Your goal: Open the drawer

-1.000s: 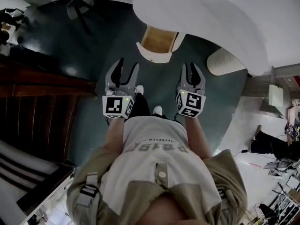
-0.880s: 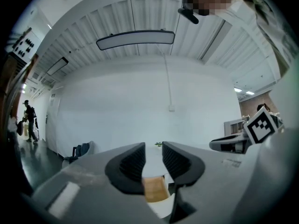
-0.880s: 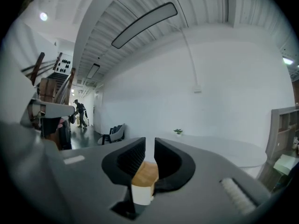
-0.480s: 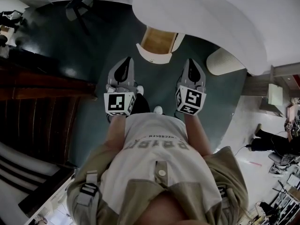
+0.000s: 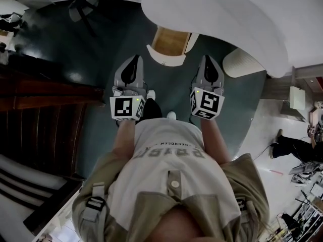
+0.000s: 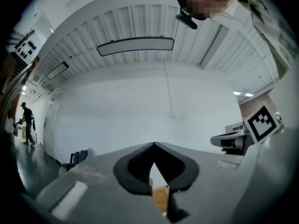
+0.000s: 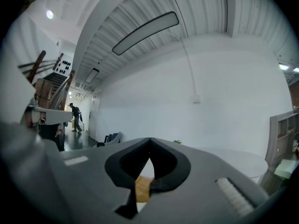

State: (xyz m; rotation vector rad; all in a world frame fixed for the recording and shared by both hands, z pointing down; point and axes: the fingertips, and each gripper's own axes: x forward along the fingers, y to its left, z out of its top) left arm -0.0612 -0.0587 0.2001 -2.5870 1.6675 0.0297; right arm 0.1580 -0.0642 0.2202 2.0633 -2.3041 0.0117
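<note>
I stand on a dark teal floor and hold both grippers level in front of me. In the head view my left gripper point(image 5: 135, 58) has its jaws together, with nothing between them. My right gripper point(image 5: 208, 58) is shut and empty too. In the left gripper view the left gripper point(image 6: 153, 144) has its tips meeting against a white wall. The right gripper view shows the same for the right gripper point(image 7: 150, 140). I see no drawer in any view.
A chair with a wooden seat point(image 5: 169, 43) stands just ahead, at the edge of a large white curved table point(image 5: 227, 19). A ribbed white bin point(image 5: 243, 64) sits to the right. Dark wooden stairs point(image 5: 35, 120) run along the left. A person point(image 6: 25, 122) walks far off.
Both grippers' jaws stood apart a second ago and have closed. Both hands have moved slightly up the picture, toward the chair.
</note>
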